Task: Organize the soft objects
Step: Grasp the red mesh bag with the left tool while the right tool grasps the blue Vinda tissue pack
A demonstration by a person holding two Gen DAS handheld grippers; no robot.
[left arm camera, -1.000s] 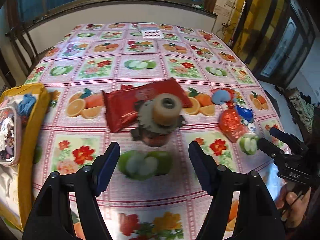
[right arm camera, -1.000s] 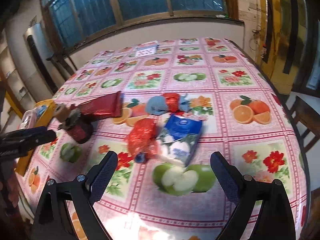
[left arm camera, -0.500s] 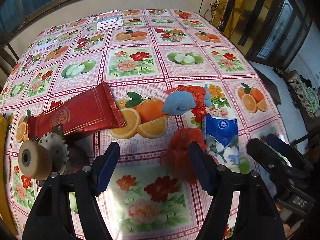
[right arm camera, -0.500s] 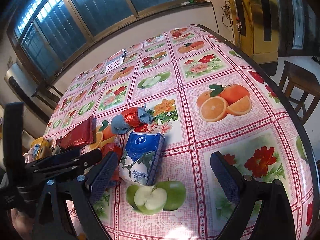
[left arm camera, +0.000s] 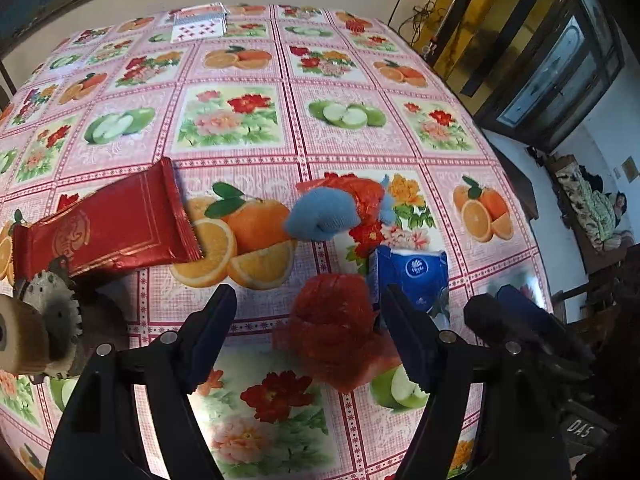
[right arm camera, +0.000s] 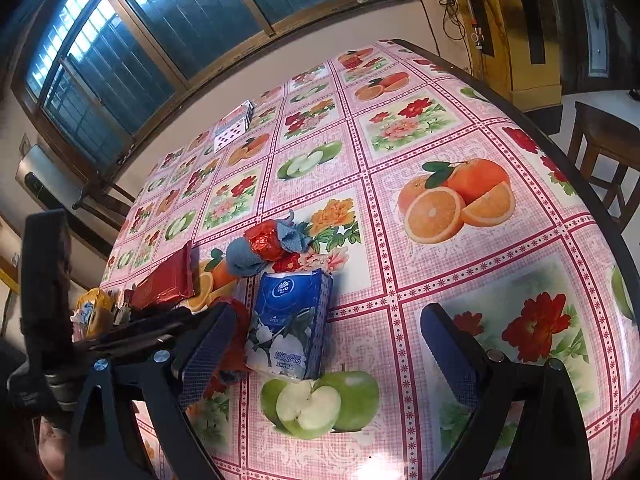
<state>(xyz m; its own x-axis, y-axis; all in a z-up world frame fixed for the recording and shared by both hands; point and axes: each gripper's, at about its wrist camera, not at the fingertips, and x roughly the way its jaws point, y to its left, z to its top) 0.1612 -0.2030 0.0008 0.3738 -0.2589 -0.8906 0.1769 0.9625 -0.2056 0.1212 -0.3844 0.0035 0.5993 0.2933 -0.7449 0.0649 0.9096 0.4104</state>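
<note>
Since a second earlier the left gripper had swung right from the jar to the red mesh bundle, fingers apart; beside it lay the "Vinda" tissue pack; right gripper gaped too

The tablecloth looked like glossy, smooth plastic sheeting that threw back window glare. The red packet had a shiny foil-like wrapper with crimped ends. The tissue pack wore a slick, slightly wrinkled plastic film. The blue soft toy seemed matt, fuzzy cloth. The red crinkled bag looked thin and glossy. The window frame was wood.
</note>
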